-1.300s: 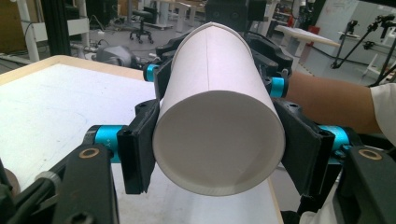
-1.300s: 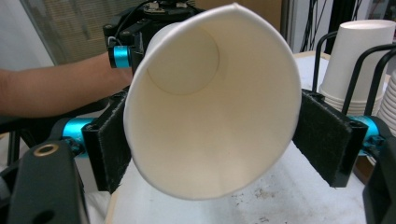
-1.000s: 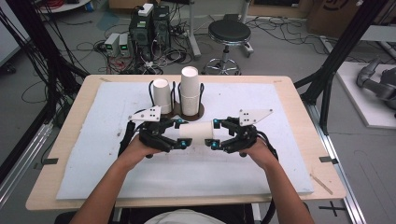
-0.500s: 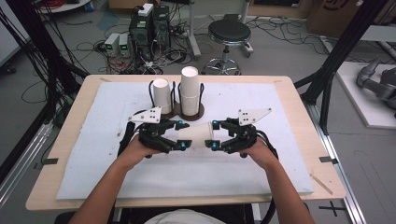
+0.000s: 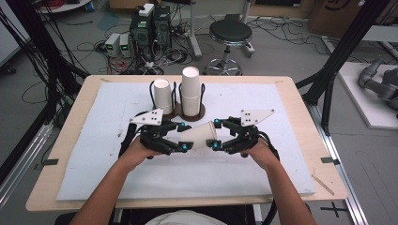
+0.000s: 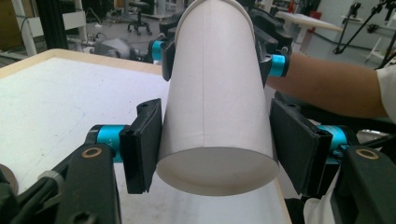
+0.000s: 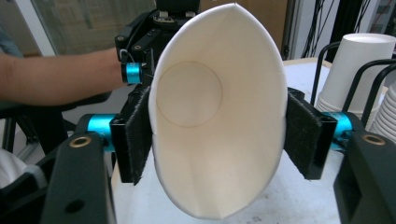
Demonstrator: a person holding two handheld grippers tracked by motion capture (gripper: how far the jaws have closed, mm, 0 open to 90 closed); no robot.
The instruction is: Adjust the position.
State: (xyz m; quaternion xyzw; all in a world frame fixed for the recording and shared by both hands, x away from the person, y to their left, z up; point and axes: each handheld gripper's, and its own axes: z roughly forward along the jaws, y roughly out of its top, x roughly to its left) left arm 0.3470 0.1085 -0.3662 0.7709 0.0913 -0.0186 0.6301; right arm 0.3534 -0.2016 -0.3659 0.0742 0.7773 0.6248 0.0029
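Both grippers held one light, crushable paper cup: left fingers clamped its base, right fingers squeezed its rim oval.

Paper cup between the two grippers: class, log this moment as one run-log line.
paper cup: on its side, off the table | left gripper: shut on base end | right gripper: shut on rim end, squashed oval

Robotics lab: computer towers, floor cables, black frame struts, stool.
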